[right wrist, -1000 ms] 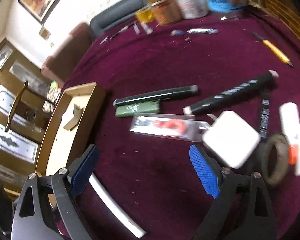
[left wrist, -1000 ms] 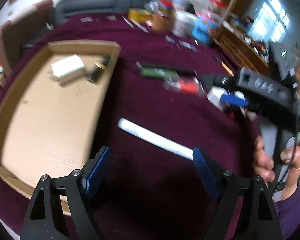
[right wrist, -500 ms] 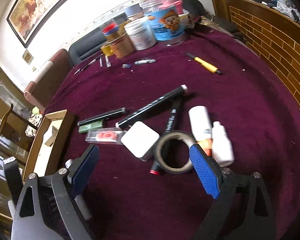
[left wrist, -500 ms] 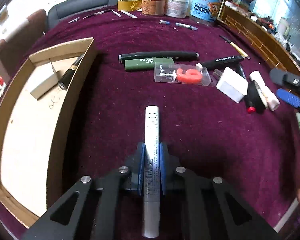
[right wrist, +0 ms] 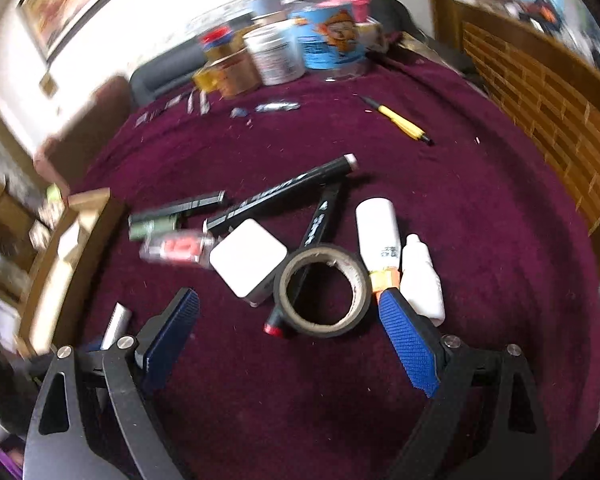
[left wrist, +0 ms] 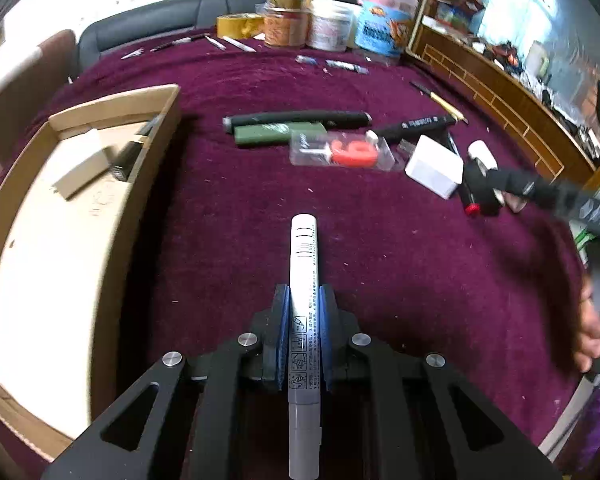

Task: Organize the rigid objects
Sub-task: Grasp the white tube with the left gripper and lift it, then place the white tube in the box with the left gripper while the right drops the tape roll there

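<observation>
Left wrist: white marker (left wrist: 304, 280) label (print unreadable) in claw (left wrist: 304, 304).

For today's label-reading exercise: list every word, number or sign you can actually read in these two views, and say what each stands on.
None reads for certain.
White marker in the left gripper: barcode, small print and pictograms, too small.
Black marker: white lettering, blurred.
Blue tub: cartoon label, text blurred.
White bottle: dark print, too small.

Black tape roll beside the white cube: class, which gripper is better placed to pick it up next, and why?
Right. The right gripper is open and empty, with the tape roll just ahead of its fingers. The left gripper is shut on the white marker.
</observation>
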`<state>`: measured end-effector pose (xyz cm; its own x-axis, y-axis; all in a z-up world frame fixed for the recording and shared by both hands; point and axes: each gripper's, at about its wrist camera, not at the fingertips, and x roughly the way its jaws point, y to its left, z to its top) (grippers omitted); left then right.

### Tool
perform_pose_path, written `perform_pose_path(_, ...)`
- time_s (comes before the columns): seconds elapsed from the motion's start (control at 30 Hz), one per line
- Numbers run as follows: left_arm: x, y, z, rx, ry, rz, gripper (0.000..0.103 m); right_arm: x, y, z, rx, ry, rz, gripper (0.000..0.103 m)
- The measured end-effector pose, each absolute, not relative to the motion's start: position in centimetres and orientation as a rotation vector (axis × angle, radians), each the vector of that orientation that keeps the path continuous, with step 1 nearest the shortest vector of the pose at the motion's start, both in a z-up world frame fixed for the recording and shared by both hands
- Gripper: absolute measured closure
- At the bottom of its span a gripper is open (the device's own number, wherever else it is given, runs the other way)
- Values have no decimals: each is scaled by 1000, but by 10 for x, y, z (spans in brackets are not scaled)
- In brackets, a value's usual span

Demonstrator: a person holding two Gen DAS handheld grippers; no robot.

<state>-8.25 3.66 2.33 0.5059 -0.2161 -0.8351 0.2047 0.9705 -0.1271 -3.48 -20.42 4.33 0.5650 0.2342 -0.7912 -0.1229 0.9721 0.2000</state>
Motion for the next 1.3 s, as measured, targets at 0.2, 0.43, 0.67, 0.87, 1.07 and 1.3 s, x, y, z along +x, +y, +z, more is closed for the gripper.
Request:
perform_pose_path(0.2,-95,61,45,-88,970,-277,92,-20,-185,27,-3,978,197,60)
perform_pose_path(0.43,-102,108,73,-184,919,-260,92,-24,-188,26,46,949,194,94)
perform_pose_path(0.67,-77,181,89,-187,893,-95,92,-37,-179,61,99,899,265,94)
perform_pose_path(0.87,-23,236,69,-159,968,38,92,-38,-120,87,87,874,413,94)
perform_pose_path(1.07,25,258,42,-159,1054,45,92,-28,-40,88,16,900,535,94)
perform_pose_path(1.3,73,261,14,-138,1142,42,92,-15,45,76,-43,957,669,93)
